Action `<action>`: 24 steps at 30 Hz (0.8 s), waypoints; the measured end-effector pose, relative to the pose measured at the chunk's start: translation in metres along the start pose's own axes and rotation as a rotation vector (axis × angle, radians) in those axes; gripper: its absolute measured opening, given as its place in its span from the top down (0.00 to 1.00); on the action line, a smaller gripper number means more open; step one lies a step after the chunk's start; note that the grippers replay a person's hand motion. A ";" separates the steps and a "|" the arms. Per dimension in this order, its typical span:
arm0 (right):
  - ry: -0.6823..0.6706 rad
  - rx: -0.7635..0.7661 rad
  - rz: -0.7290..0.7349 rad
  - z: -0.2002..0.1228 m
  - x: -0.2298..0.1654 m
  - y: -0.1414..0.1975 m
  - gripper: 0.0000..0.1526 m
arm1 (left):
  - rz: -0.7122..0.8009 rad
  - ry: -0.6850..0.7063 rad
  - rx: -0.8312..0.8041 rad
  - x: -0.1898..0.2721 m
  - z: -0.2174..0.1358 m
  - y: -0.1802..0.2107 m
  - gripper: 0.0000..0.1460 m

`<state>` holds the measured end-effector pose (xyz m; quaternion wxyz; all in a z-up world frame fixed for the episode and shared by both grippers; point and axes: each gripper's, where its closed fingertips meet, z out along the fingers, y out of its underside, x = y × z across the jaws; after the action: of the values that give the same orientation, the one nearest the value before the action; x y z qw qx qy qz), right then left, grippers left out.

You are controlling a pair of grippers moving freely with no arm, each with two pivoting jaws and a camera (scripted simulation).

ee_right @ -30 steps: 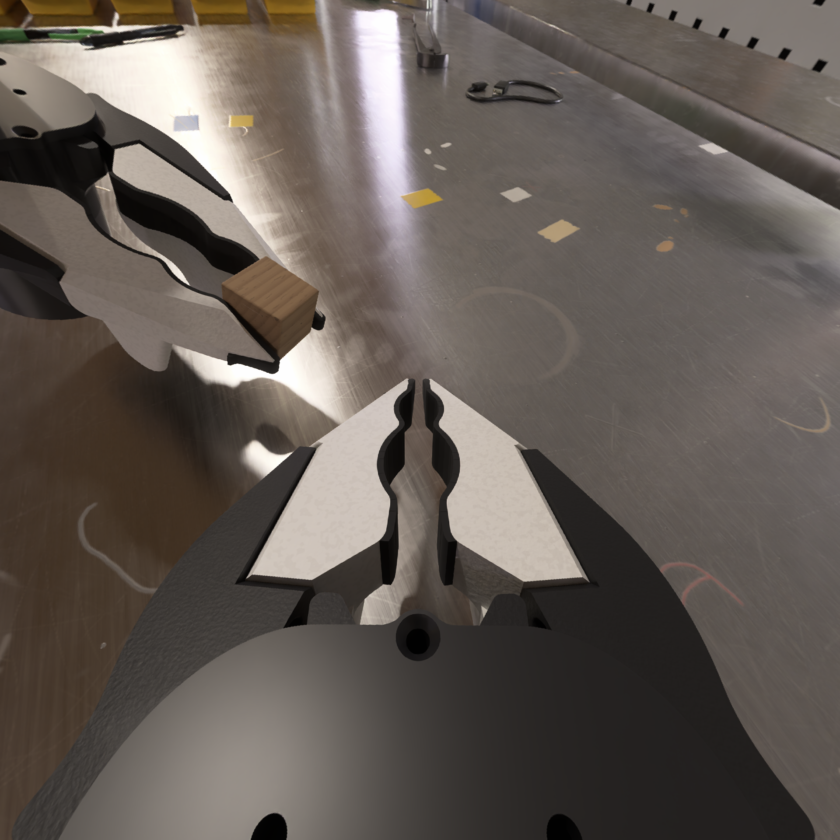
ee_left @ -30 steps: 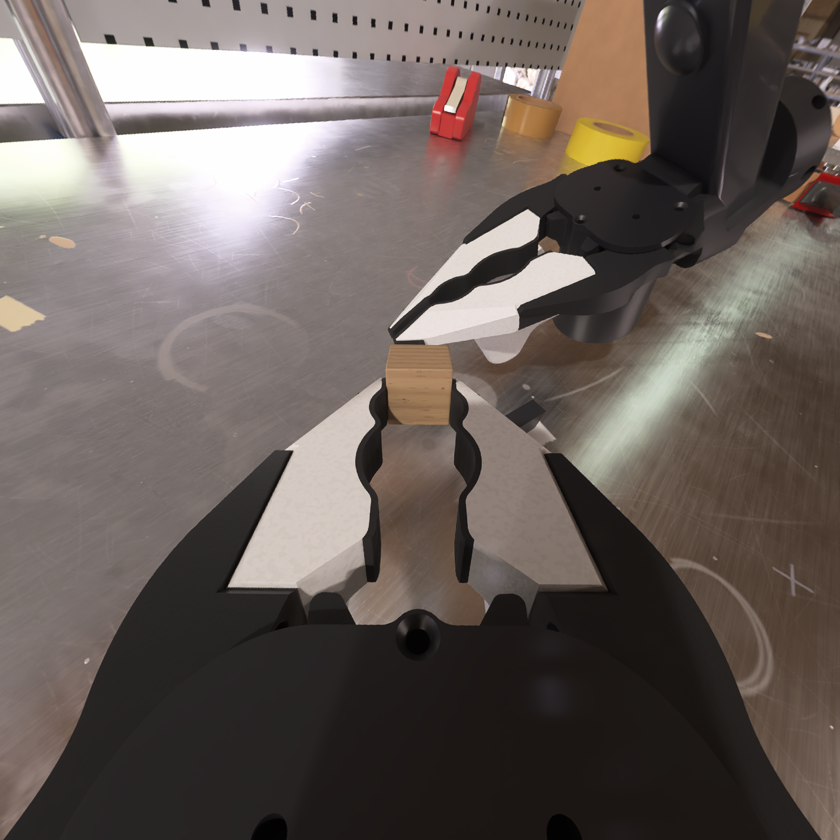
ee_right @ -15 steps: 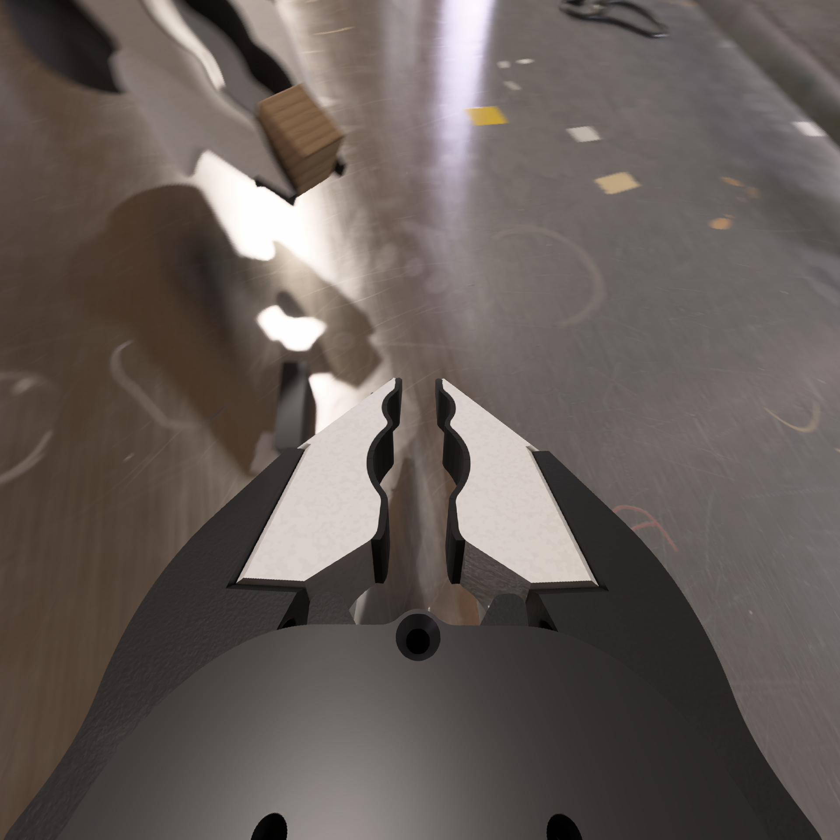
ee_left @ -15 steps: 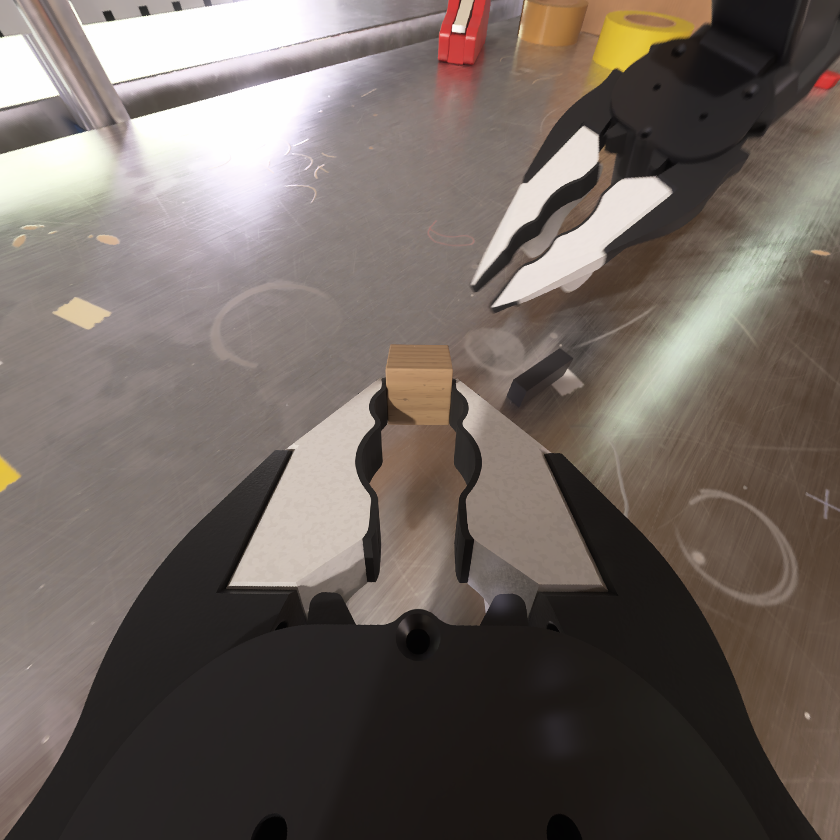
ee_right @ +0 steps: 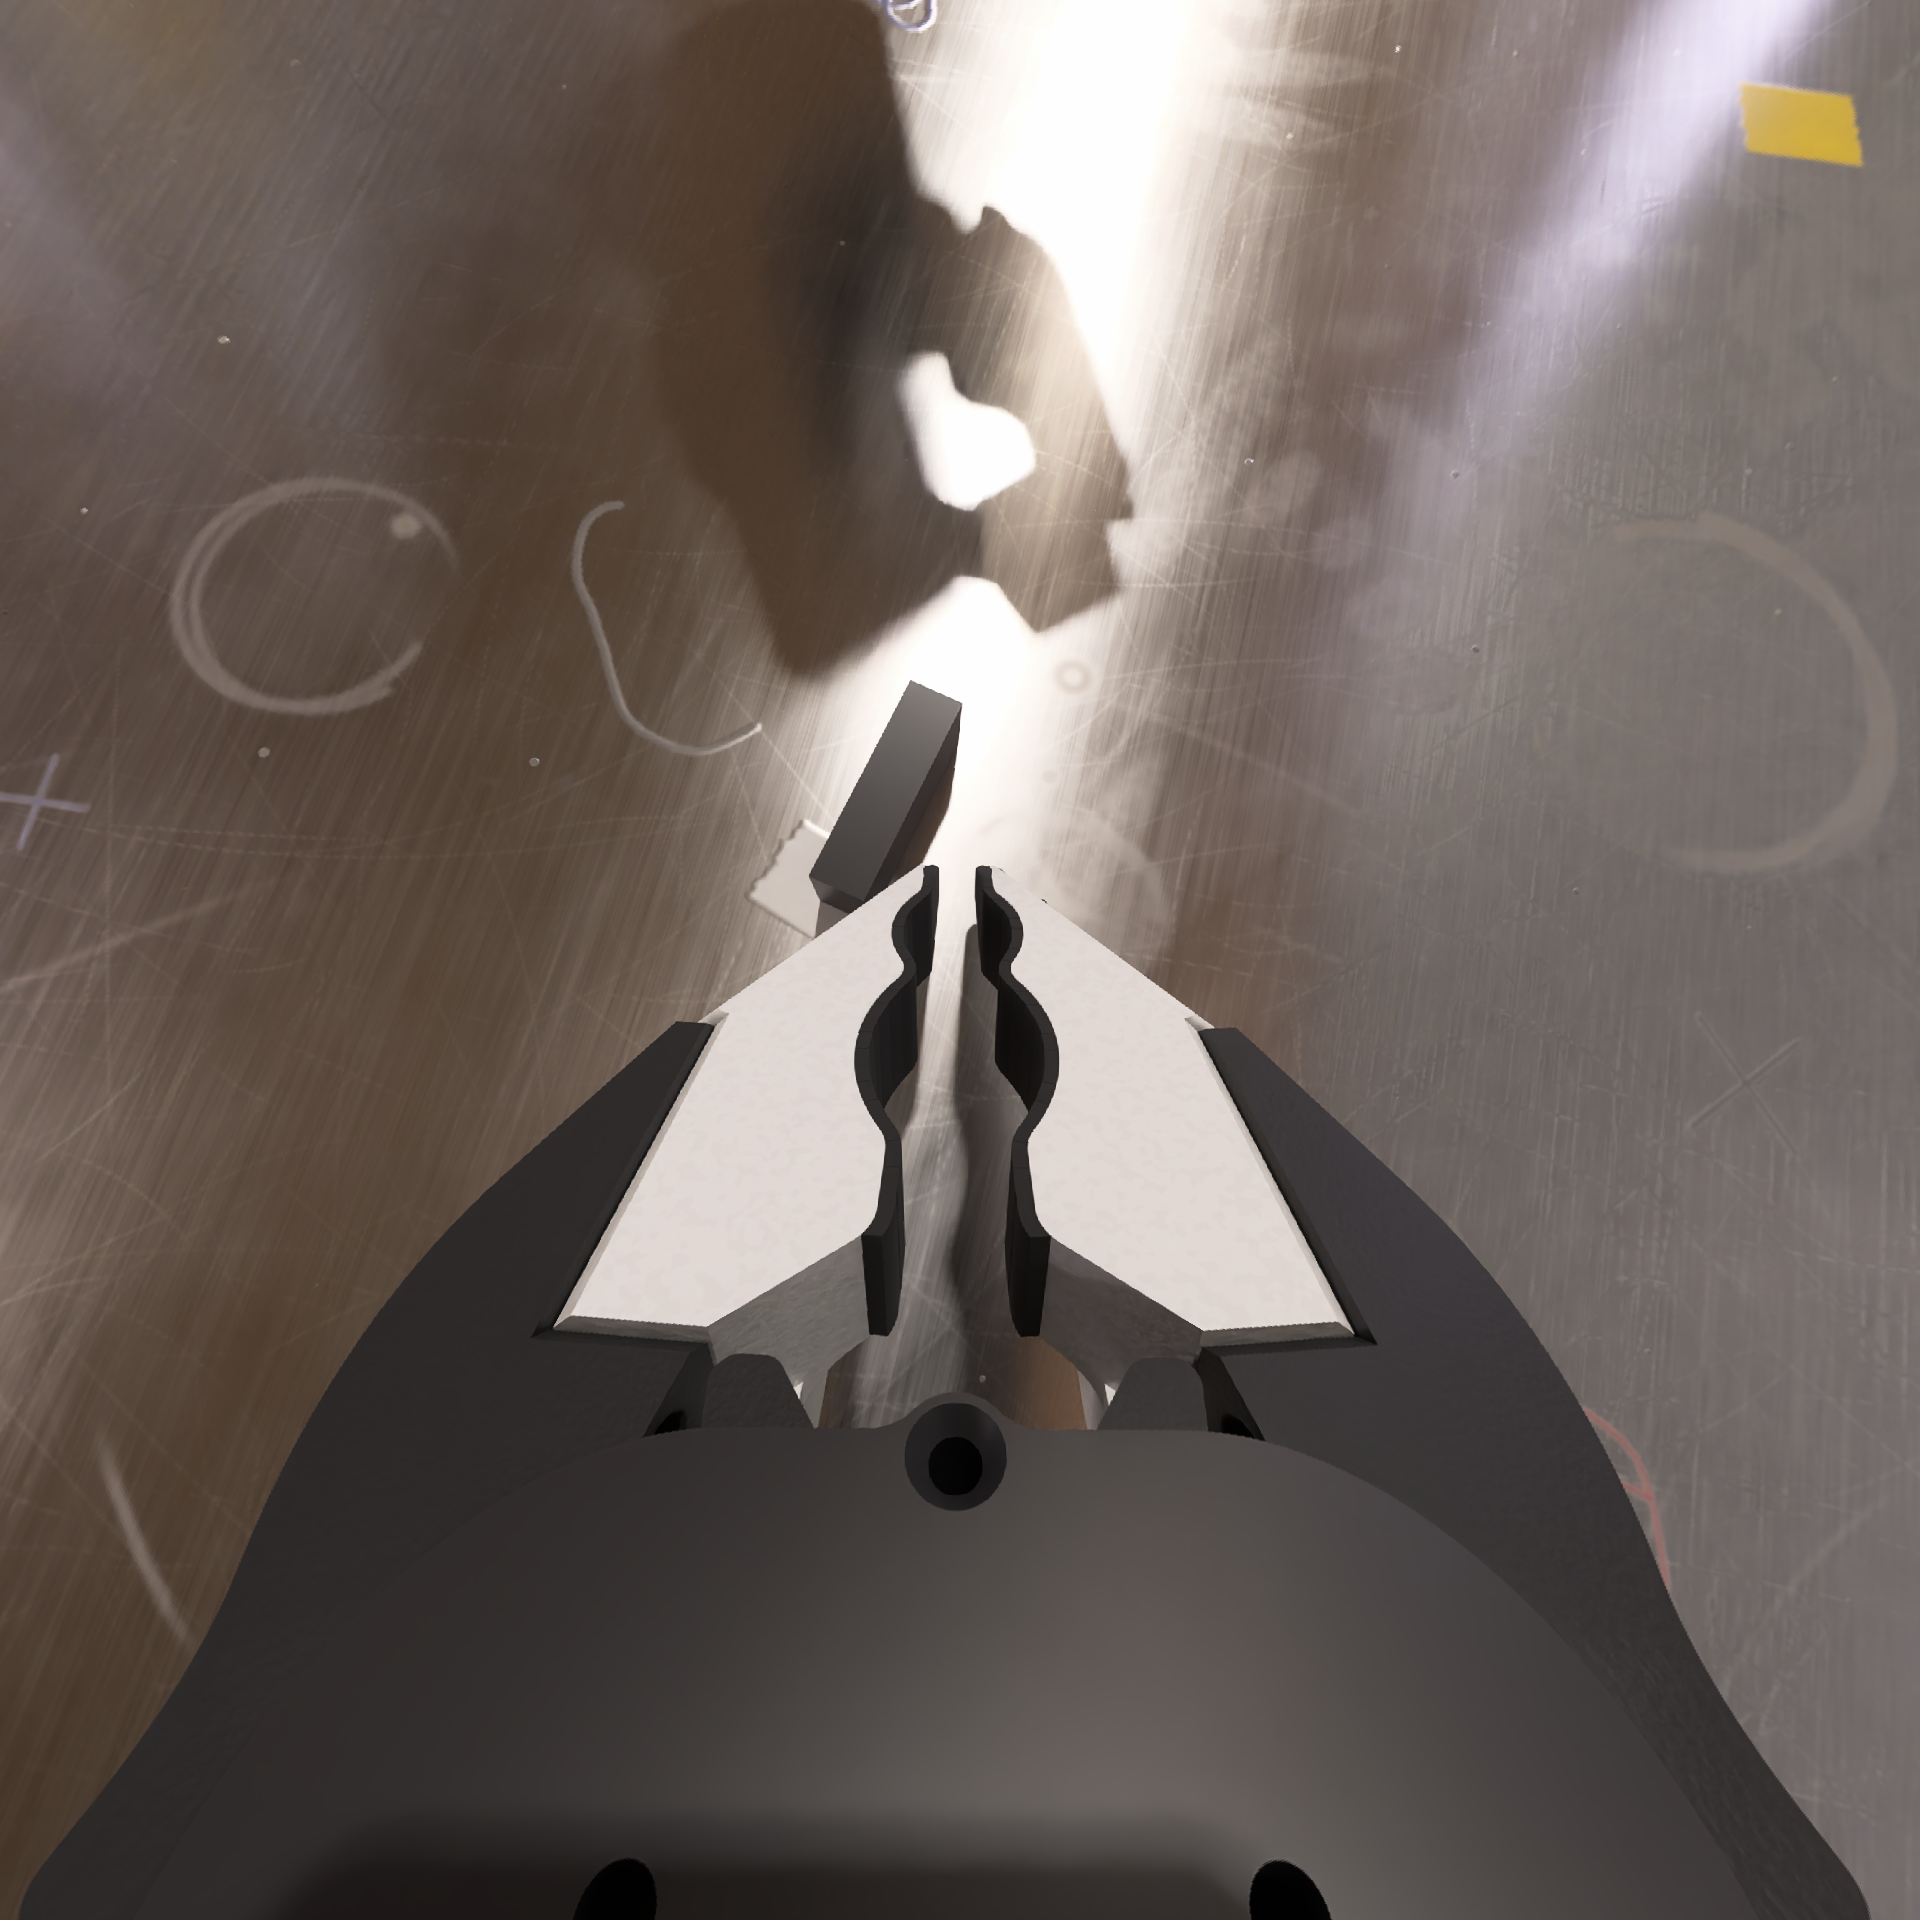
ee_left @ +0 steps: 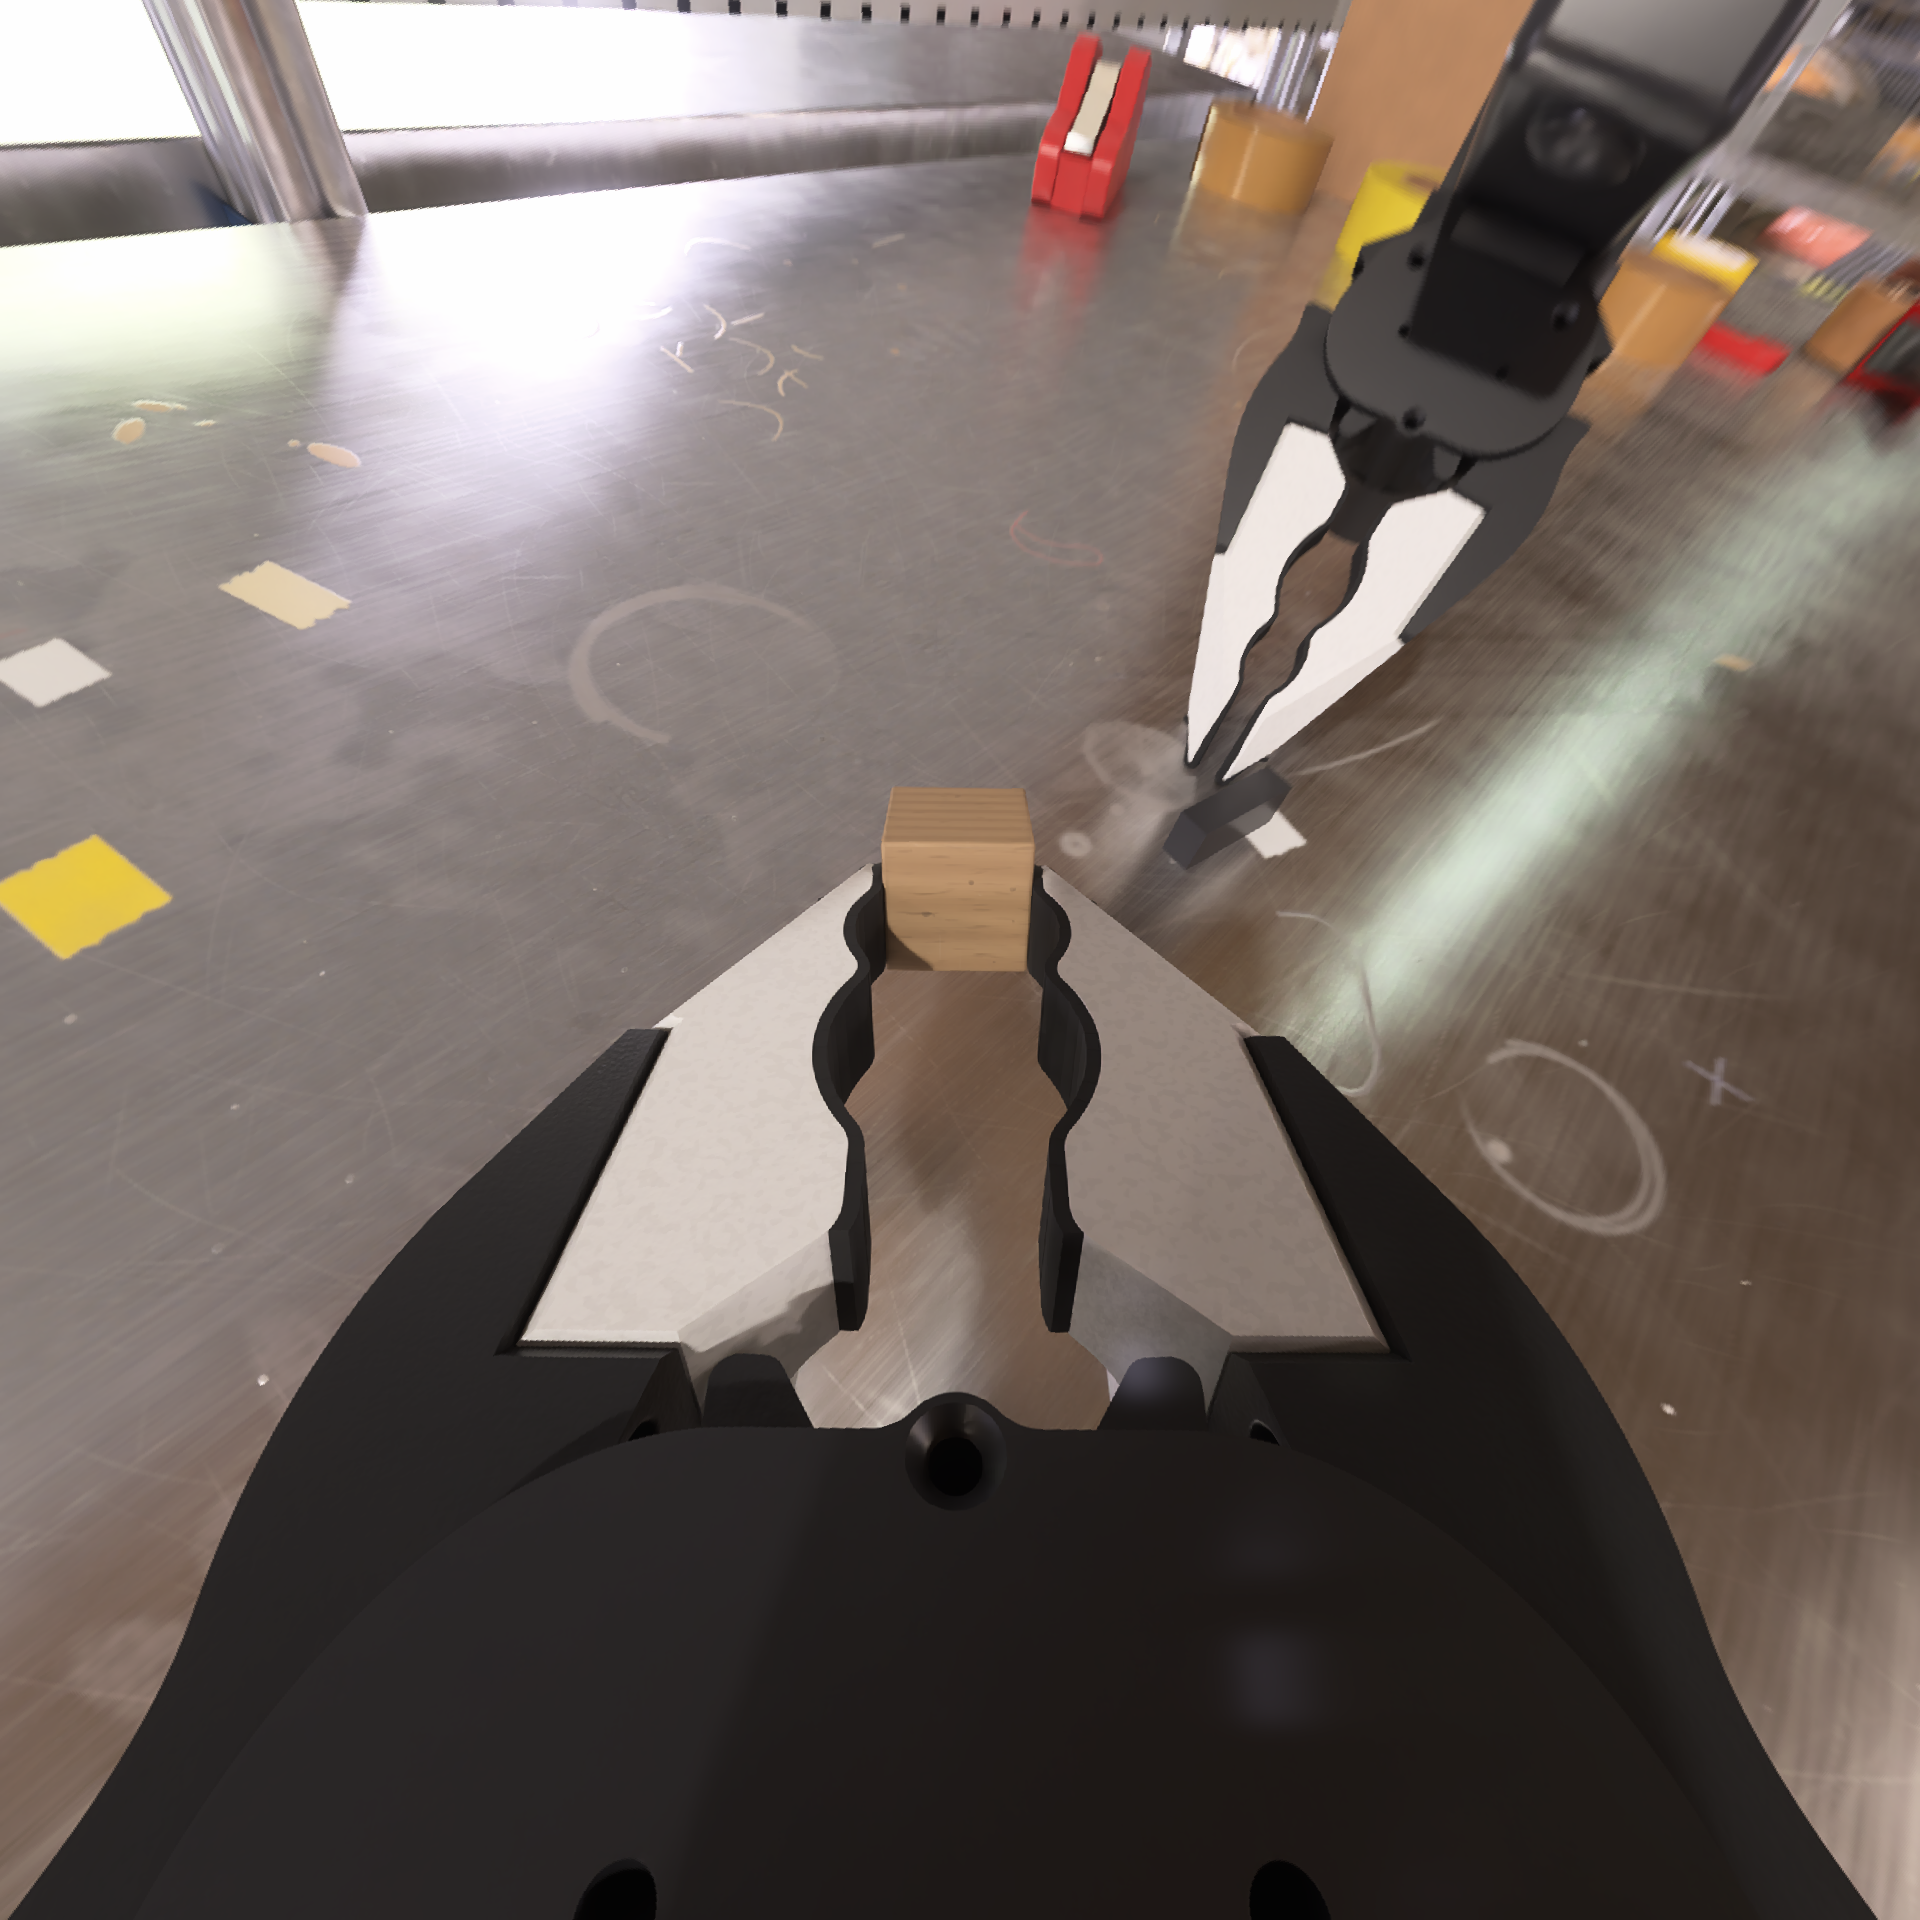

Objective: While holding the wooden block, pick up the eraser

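My left gripper (ee_left: 956, 878) is shut on a small wooden block (ee_left: 961, 920) and holds it at its fingertips above the metal table. The eraser (ee_left: 1226, 821) is a dark flat slab lying on the table just right of and beyond the block. My right gripper (ee_left: 1210, 769) points steeply down with its tips just above the eraser's far end. In the right wrist view the eraser (ee_right: 894, 800) lies just ahead and left of the right gripper (ee_right: 956, 873). Its jaws stand a narrow gap apart with nothing between them.
A white tape scrap (ee_right: 787, 878) lies beside the eraser. A red tape dispenser (ee_left: 1091, 125), a brown tape roll (ee_left: 1262, 156) and a yellow roll (ee_left: 1387, 208) stand at the far right. A metal post (ee_left: 260, 104) rises at the far left. Yellow tape squares (ee_left: 83, 894) mark the table.
The right gripper moved away from the block, tipped down towards the table and came over the eraser, its jaws parting slightly. The left gripper still holds the block.
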<state>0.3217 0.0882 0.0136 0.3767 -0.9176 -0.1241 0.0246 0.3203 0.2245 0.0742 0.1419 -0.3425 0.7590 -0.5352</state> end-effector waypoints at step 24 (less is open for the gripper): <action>0.168 -0.479 0.397 0.004 -0.017 -0.010 0.87 | -0.089 0.045 0.131 -0.021 -0.033 -0.022 0.82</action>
<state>0.3027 0.0935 0.0164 0.1466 -0.9854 0.0867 -0.0082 0.3244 0.2573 0.1037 0.1227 -0.3538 0.7093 -0.5973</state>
